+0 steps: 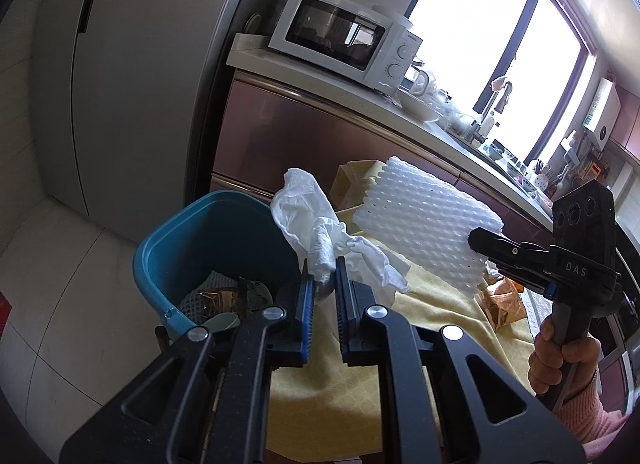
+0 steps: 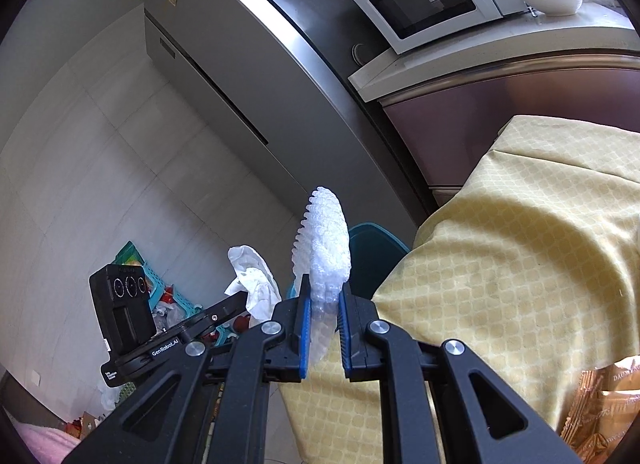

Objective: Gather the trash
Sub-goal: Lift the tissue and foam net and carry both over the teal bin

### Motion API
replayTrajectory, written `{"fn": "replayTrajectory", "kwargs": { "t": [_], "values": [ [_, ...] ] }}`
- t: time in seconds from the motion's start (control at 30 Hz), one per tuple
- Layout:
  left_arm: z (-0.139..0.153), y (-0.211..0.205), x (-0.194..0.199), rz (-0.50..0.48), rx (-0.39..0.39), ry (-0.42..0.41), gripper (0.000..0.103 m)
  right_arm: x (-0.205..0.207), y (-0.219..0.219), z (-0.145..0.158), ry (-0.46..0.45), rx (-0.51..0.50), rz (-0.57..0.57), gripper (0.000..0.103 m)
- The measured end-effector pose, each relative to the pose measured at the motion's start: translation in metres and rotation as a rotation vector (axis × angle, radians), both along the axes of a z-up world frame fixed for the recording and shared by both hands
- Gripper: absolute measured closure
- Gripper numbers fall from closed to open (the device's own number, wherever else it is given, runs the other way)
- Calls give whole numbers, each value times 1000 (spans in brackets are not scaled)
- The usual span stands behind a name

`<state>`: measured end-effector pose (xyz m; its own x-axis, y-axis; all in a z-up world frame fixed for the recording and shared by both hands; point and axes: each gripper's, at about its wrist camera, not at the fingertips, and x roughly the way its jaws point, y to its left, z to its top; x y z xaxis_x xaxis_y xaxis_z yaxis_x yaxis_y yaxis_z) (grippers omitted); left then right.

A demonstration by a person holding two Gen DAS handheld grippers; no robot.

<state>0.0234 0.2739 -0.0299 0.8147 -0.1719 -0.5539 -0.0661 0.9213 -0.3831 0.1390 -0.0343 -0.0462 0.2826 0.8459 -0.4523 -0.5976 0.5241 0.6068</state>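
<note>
Left wrist view first: the left tongs (image 1: 322, 278) are pinching a crumpled white tissue (image 1: 316, 220), which sticks up above the pads and flops off to the right. The blue bin (image 1: 160, 264) sits just left of and below the tips, with some wrappers already in the bottom. So the tissue is hanging right at the bin's edge, over the corner of the yellow-clothed surface (image 1: 320, 384). Off to the right, the right tongs (image 1: 486, 246) are clamped on a white foam net sleeve (image 1: 424, 224), carried over the surface, with a hand (image 1: 560, 356) on the handle. A crinkly snack wrapper (image 1: 504, 304) lies on the cloth under it, not yet collected.

My take on doing this bit well: get the tissue fully over the bin's mouth before letting go. It's light and floppy, so drop it low, or it'll probably catch the rim or drift onto the floor.

Right wrist view: the right tongs (image 2: 324, 316) are squeezed on the bottom of the foam net sleeve (image 2: 326, 240), which stands upright, edge-on. The bin's rim (image 2: 376, 240) peeks out just behind it, beside the draped surface (image 2: 500, 264). The left tongs' body and the tissue (image 2: 252, 284) are just to the left. I'd let the left one drop first, then bring the sleeve in, so the two don't bump over one small opening.
</note>
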Motion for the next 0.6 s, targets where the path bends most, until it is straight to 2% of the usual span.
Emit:
{"fn": "replayTrajectory", "kwargs": {
  "t": [0.6],
  "values": [
    [-38, 28, 27, 81, 14, 92, 93, 21, 64, -9, -8, -113, 41, 92]
  ]
}}
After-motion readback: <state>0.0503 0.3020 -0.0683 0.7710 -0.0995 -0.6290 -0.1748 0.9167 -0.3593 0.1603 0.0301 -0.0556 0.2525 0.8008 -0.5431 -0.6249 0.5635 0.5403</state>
